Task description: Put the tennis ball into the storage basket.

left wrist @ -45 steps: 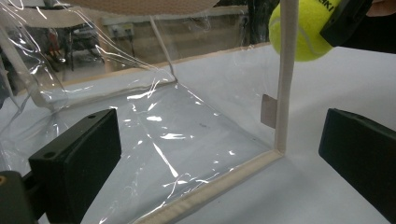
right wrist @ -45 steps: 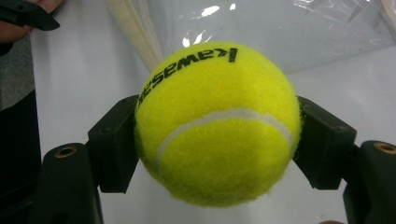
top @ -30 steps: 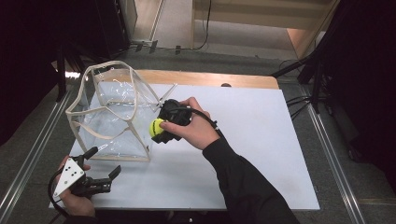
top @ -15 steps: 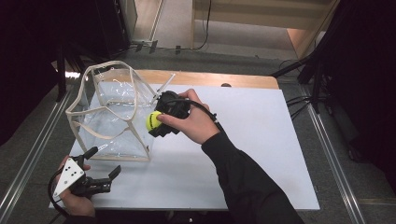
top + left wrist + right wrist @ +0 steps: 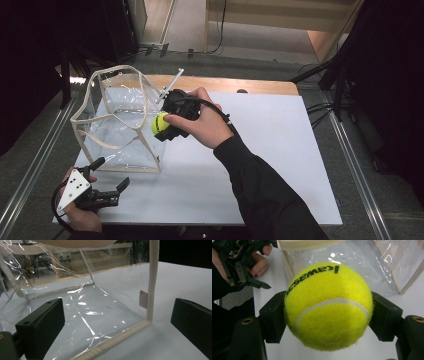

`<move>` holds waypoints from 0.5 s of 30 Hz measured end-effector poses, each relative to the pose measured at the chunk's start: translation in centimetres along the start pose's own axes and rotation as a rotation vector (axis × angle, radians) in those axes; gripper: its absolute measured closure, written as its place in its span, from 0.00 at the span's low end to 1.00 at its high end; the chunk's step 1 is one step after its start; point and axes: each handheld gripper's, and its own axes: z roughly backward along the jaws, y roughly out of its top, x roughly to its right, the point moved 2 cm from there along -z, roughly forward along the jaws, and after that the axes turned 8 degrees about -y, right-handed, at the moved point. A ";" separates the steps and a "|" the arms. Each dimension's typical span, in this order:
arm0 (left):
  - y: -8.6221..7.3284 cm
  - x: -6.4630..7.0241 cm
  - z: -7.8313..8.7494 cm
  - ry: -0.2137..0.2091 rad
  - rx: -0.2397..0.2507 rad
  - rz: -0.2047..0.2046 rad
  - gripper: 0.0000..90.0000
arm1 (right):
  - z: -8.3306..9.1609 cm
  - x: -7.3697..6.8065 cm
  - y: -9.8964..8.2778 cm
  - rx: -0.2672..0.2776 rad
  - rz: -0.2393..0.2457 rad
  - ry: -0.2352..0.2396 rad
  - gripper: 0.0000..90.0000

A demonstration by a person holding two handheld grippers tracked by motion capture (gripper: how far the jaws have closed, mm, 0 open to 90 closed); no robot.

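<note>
A yellow tennis ball [image 5: 328, 306] with black lettering sits squeezed between the two black jaws of my right gripper [image 5: 161, 125]. That gripper is raised beside the right upper rim of a clear plastic bag [image 5: 117, 122] with cream trim, which stands open on the white table [image 5: 280, 150]. The ball [image 5: 159, 122] is level with the bag's rim, just outside its right wall. My left gripper [image 5: 107, 187] rests near the table's front left corner with its jaws wide apart and nothing between them. In the left gripper view the bag's near corner [image 5: 147, 320] lies just ahead of the jaws.
A wooden strip [image 5: 225, 85] runs along the table's far edge. Metal rails [image 5: 355, 165] flank the table on both sides. Dark stands and cables [image 5: 330, 75] are at the far right. The right half of the white table is bare.
My right gripper has risen with the tennis ball and shifted a little toward the bag's rim. The left gripper has stayed where it was.
</note>
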 end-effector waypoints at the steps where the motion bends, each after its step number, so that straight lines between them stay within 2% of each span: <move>1: 0.0 0.0 0.0 0.000 0.000 0.000 0.00 | 0.1 0.0 0.1 -0.001 -0.006 0.003 0.27; 15: 0.0 0.0 0.0 -0.002 -0.001 -0.001 0.00 | 1.3 0.1 1.6 0.012 0.007 0.000 0.27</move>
